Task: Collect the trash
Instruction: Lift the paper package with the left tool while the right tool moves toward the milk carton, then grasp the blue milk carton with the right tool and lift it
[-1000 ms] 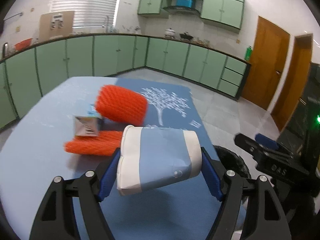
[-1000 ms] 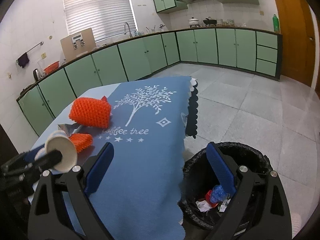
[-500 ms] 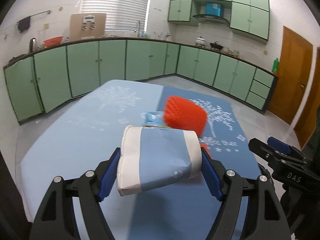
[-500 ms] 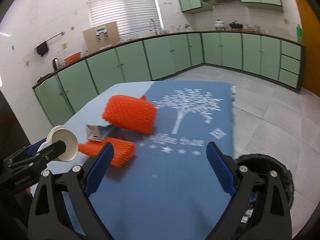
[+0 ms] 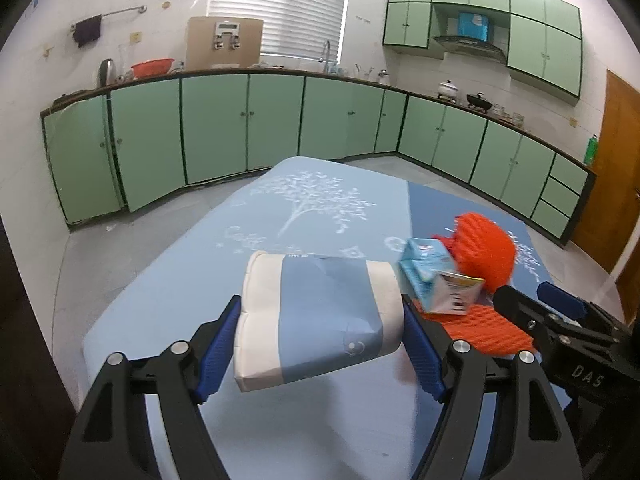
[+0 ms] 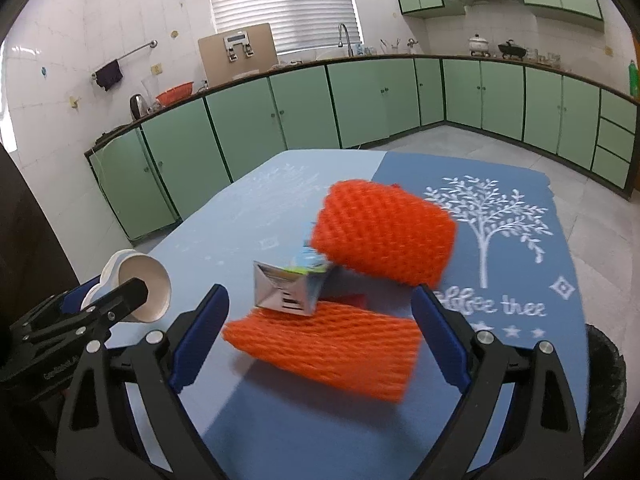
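Observation:
My left gripper is shut on a squashed blue and white paper cup, held above the table; the cup's open mouth shows in the right wrist view. My right gripper is open, its fingers on either side of a flat orange foam net lying on the cloth. A small crumpled carton rests on that net. A bigger rolled orange foam net lies just behind. In the left wrist view the carton and the nets sit to the right of the cup.
The table has a light blue cloth and a darker blue one with a tree print. A black-bagged trash bin stands at the table's right edge. Green kitchen cabinets line the walls.
Both grippers swung left, away from the bin and over the table. My right gripper has come up close around the flat orange net. The left still holds the cup.

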The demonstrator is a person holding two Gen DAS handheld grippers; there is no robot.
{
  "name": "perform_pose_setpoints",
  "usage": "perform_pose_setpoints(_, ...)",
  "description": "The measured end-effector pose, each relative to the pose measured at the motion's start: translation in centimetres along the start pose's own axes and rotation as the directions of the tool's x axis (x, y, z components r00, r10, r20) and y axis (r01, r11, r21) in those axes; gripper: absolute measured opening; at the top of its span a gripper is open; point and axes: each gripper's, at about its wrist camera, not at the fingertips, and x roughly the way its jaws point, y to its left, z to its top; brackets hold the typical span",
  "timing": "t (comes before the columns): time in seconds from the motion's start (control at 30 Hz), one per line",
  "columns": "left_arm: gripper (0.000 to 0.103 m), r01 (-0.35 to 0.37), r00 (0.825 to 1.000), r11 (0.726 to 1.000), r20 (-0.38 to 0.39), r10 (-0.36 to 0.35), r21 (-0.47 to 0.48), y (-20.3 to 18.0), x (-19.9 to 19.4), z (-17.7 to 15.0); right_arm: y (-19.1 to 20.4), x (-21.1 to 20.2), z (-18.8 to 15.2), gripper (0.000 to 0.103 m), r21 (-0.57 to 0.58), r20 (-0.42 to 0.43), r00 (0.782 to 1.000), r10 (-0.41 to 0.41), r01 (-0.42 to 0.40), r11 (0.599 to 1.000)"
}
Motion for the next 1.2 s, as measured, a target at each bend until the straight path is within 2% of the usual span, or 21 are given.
perform_pose_setpoints(0.37,0.075,-0.001,1.0,1.0,-0.02,0.0,-0.03,3.8,1.7,-0.2,2.5,3.7,-0.3,0.081,0.017,-0.054,0.997,-0.053,0.054,0.998)
perform_pose_setpoints(0.73,0.075,0.012,1.0,0.999,-0.014,-0.013,-0.048,4.7,2.3,0.2,3.0,7.2,1.1,0.076,0.057,-0.112,0.987,-0.115,0.122,0.991)
perform_pose_setpoints(0.83,0.075,0.011,1.0,0.999,-0.021,-0.012,-0.044,4.7,2.4,0.3,3.0,7.9,0.8,0.07,0.064,-0.133,0.985,-0.107,0.117,0.991)
perform_pose_setpoints(0.9,0.075,0.011,1.0,0.999,-0.024,-0.012,-0.041,4.6,2.3,0.2,3.0,8.1,0.6,0.061,0.065,-0.143,0.986,-0.086,0.096,0.993)
perform_pose_setpoints(0.93,0.075,0.009,1.0,0.999,-0.026,-0.01,-0.039,4.6,2.4,0.3,3.1,8.1,0.6,0.053,0.065,-0.146,0.987,-0.071,0.081,0.995)
perform_pose_setpoints(0.97,0.075,0.008,1.0,0.999,-0.027,-0.009,-0.037,4.6,2.4,0.3,3.1,8.0,0.7,0.051,0.062,-0.146,0.988,-0.054,0.064,0.996)
perform_pose_setpoints(1.2,0.075,-0.008,1.0,0.999,-0.017,0.007,-0.04,4.4,1.6,0.3,3.6,5.8,0.9,0.049,0.022,-0.1,0.995,0.011,-0.009,1.0)
